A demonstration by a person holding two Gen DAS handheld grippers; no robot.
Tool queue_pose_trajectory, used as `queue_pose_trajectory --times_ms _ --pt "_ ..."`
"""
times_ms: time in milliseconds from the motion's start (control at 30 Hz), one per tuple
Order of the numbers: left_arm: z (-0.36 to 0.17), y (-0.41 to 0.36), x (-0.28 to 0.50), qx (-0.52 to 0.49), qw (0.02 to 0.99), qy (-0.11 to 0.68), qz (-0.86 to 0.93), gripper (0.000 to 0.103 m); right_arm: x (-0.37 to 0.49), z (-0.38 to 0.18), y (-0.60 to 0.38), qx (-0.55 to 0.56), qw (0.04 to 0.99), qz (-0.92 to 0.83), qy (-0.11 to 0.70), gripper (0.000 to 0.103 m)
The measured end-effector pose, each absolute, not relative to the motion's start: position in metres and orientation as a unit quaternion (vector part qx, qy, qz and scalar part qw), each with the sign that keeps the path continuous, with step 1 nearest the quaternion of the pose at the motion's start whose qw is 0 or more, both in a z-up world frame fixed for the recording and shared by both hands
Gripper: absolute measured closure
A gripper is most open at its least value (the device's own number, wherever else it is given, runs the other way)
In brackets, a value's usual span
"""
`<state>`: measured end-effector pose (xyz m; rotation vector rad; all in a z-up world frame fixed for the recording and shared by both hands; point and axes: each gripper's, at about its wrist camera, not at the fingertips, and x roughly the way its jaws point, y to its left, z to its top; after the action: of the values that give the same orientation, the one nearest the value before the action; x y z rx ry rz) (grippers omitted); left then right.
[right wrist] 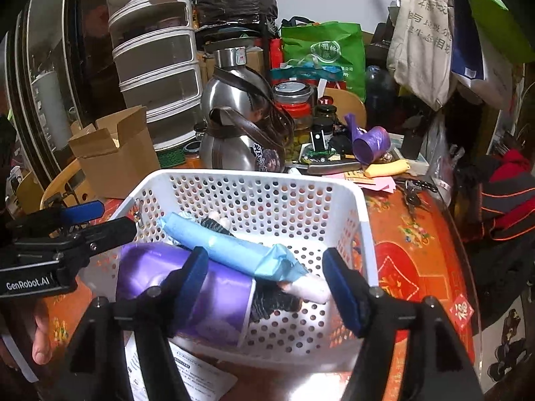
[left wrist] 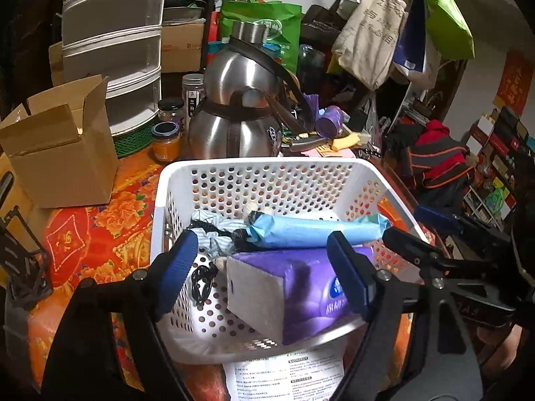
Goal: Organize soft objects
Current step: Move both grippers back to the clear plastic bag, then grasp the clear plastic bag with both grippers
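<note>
Left gripper [left wrist: 267,277] hanging over the near rim of the white basket [left wrist: 187,173], jaws spread, pinching nothing. Right gripper [right wrist: 267,284] doing the same, also spread and empty. Purple tissue pack [left wrist: 301,287] lying in the basket's near half, between the left pads, not pressed. Blue wrapped roll [left wrist: 317,229] resting just beyond at 12 o'clock, tilted across it; striped cloth [left wrist: 214,224] sitting at 10 o'clock. Steel kettle [left wrist: 234,113] standing behind the basket; cardboard box [left wrist: 60,153] at 10 o'clock.
</note>
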<state>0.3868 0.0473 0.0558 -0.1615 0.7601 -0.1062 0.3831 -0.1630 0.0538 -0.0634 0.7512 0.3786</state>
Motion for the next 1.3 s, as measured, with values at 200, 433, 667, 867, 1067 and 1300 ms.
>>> queue_pose_trajectory --times_ms 200,433,667,867,1067,1300 --pt "0.056 0.046 0.369 -0.089 0.924 0.365 -0.064 0.024 0.366 0.055 -0.17 -0.026 0.913 0.185 0.363 0.03" --pt "0.054 0.032 0.336 -0.054 0.924 0.374 -0.052 0.024 0.328 0.056 -0.178 -0.025 0.921 0.176 0.346 0.029" --pt "0.027 0.043 0.25 -0.055 0.921 0.383 -0.039 0.024 0.259 0.008 -0.204 -0.016 0.908 0.19 0.373 0.028" --pt "-0.039 0.072 0.189 -0.105 0.895 0.432 -0.03 0.024 0.215 -0.05 -0.225 0.009 0.88 0.221 0.419 0.028" --pt "-0.084 0.076 0.166 -0.106 0.881 0.461 -0.018 0.024 0.212 -0.075 -0.229 0.022 0.87 0.234 0.433 0.028" --pt "-0.094 0.063 0.165 -0.079 0.885 0.459 -0.028 0.024 0.224 -0.083 -0.217 0.006 0.867 0.233 0.44 0.035"
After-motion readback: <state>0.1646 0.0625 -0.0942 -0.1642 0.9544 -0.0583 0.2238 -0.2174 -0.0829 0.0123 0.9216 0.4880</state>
